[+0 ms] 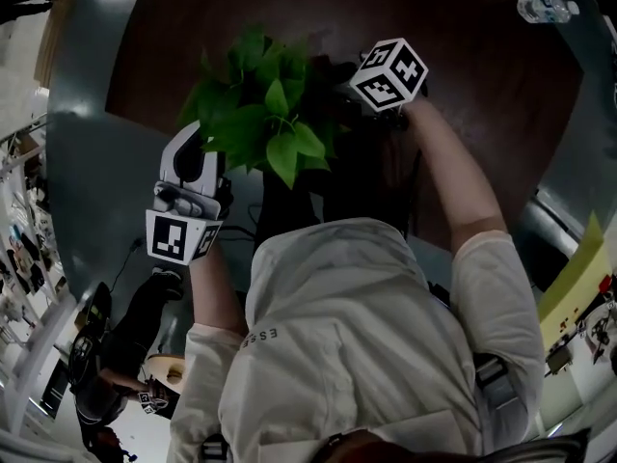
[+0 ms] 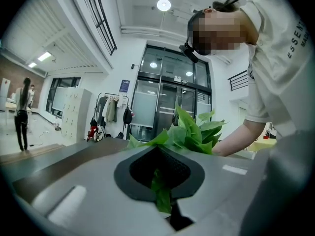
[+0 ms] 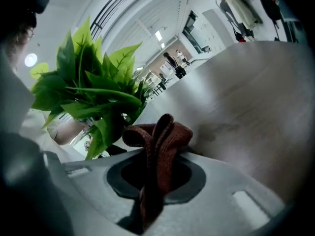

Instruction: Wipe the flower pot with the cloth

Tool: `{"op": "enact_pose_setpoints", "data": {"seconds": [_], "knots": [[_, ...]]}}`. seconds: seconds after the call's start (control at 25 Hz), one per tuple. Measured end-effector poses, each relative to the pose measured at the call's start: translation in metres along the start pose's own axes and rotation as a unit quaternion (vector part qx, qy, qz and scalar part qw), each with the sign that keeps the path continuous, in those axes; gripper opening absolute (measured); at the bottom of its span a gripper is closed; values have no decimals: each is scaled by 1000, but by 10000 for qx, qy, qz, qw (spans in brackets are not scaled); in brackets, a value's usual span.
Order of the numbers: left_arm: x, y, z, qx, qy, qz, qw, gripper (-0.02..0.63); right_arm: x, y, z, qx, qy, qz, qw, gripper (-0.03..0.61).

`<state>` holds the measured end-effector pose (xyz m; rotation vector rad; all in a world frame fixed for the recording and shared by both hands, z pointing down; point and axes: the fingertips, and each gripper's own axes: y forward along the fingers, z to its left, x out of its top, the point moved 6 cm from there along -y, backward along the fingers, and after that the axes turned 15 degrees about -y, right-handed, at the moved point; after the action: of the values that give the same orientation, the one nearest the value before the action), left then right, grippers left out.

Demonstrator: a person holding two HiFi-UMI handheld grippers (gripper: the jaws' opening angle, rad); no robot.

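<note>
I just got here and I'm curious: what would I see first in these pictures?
The bushy green plant fills the middle of the head view, over the dark brown table. The right gripper, beside the plant, is clamped on a reddish-brown cloth. The left gripper pinches one green leaf.

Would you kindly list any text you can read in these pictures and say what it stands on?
"ESSE": back of the person's shirt, rest folded away.
"ESSEN", cut off: same shirt, left gripper view.
Blue wall sign and bottle label: too small to read.
</note>
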<state>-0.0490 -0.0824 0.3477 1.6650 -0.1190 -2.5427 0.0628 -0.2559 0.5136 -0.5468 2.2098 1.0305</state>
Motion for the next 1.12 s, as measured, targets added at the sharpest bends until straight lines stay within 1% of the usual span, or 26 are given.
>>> {"op": "enact_pose_setpoints", "data": {"seconds": [0.04,0.12,0.24,0.36,0.44,0.52,0.6,0.72,0.76,0.84,0.92,0.96,1.04,1.08,1.12], "knots": [[-1,-1,1,-6,-27,-12,10000,15,-1,-1,-2,-18,-32,84,10000,48],[-2,-2,2,-23,-63,-20,10000,15,7,-9,-10,-84,-76,56,9999,48],[-3,-4,2,-105,-30,22,9999,14,36,-21,-22,-137,-355,-105,9992,48],[-5,-5,5,-203,-25,93,9997,15,68,-20,-22,175,-844,-127,9962,48],[-6,-5,8,-263,-85,111,9996,15,80,-11,-20,432,-1083,-59,9932,48],[-6,-2,8,-307,-177,97,9993,15,83,-3,-22,582,-1075,-64,9925,48],[-6,0,9,-330,-312,63,9989,15,82,2,-26,720,-925,-158,9930,48],[-3,2,9,-366,-325,55,9988,15,79,6,-30,902,-717,-260,9930,48],[-4,2,9,-336,-304,72,9989,15,77,6,-31,939,-656,-243,9931,48],[-7,1,11,-249,-302,116,9992,15,67,8,-34,940,-594,-51,9938,48],[-10,0,9,-236,-300,140,9992,15,51,9,-36,766,-602,220,9950,48],[-8,-1,7,-268,-274,146,9992,15,45,7,-36,583,-597,265,9962,48],[0,-5,8,-417,-229,124,9988,15,44,-2,-33,-6,-505,46,9987,48],[7,-11,13,-519,-226,101,9983,15,48,-9,-28,-398,-433,-172,9981,48],[15,-18,21,-616,-232,87,9978,15,55,-15,-19,-833,-358,-413,9950,48]]}}
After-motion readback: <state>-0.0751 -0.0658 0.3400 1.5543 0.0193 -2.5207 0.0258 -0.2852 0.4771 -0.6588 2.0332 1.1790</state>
